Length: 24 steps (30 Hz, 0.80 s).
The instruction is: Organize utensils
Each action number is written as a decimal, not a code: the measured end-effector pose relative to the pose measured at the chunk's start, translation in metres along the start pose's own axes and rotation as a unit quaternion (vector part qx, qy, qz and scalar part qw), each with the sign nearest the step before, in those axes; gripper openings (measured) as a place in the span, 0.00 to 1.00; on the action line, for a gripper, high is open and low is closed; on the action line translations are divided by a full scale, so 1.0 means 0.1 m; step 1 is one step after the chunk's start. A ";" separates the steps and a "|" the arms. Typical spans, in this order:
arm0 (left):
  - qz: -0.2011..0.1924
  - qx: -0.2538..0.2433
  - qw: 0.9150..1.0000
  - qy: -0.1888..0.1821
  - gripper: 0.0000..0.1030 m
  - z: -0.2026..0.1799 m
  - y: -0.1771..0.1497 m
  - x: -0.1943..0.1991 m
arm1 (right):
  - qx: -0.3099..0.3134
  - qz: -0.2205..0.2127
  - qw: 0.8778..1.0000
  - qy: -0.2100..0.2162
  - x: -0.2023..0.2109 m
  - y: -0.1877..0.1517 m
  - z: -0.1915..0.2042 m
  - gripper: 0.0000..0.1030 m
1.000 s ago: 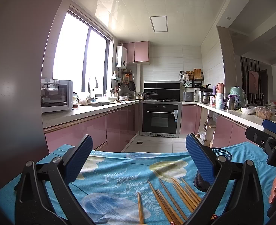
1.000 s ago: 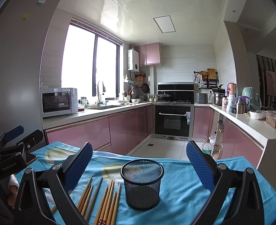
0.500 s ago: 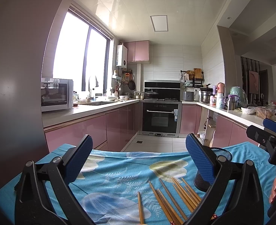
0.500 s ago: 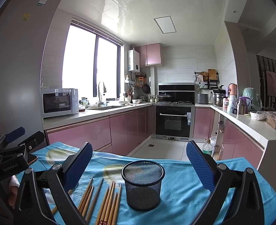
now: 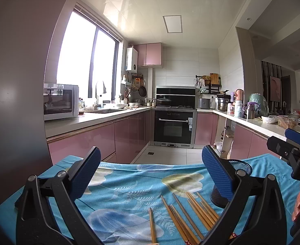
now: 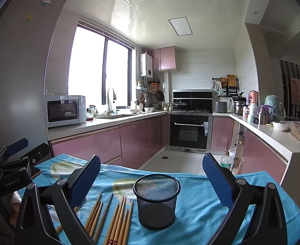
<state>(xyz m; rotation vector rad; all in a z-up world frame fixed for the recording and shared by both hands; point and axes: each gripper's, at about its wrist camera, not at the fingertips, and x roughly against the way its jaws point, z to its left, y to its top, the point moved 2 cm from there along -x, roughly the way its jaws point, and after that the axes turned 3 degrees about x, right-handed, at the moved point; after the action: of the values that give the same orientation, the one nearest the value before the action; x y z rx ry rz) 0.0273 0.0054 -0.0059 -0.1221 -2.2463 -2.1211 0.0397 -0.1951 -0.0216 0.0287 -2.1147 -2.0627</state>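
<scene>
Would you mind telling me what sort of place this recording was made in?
A home kitchen, most likely: a built-in oven under a hob, a microwave on the counter beside a sink, and pink cabinets.

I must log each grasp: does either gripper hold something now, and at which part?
Nothing is held. The left gripper and right gripper are both open and empty; the chopsticks lie on the cloth beside the mesh cup.

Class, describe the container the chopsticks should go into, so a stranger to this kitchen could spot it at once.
Find the table with the blue floral tablecloth in front of the pink kitchen cabinets. On it stands a black mesh cup, upright and empty, just right of the loose wooden chopsticks. It is the only round, standing thing there.
</scene>
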 end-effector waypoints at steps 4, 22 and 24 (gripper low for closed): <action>0.002 0.003 1.000 0.000 0.95 0.02 -0.01 -0.01 | 0.000 0.000 1.000 0.000 0.00 0.00 0.00 0.94; 0.140 -0.032 0.990 -0.010 0.95 0.05 -0.31 -0.32 | 0.025 0.116 0.989 0.086 -0.14 -0.30 0.11 0.90; 0.175 -0.050 0.983 -0.004 0.93 0.06 -0.43 -0.41 | 0.038 0.158 0.982 0.099 -0.22 -0.43 0.18 0.79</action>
<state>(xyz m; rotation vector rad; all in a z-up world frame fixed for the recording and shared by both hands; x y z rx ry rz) 0.0640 0.0080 -0.0527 -0.4923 -1.9455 -2.0399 0.0541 -0.1755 -0.0673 -0.0823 -1.9326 -1.7224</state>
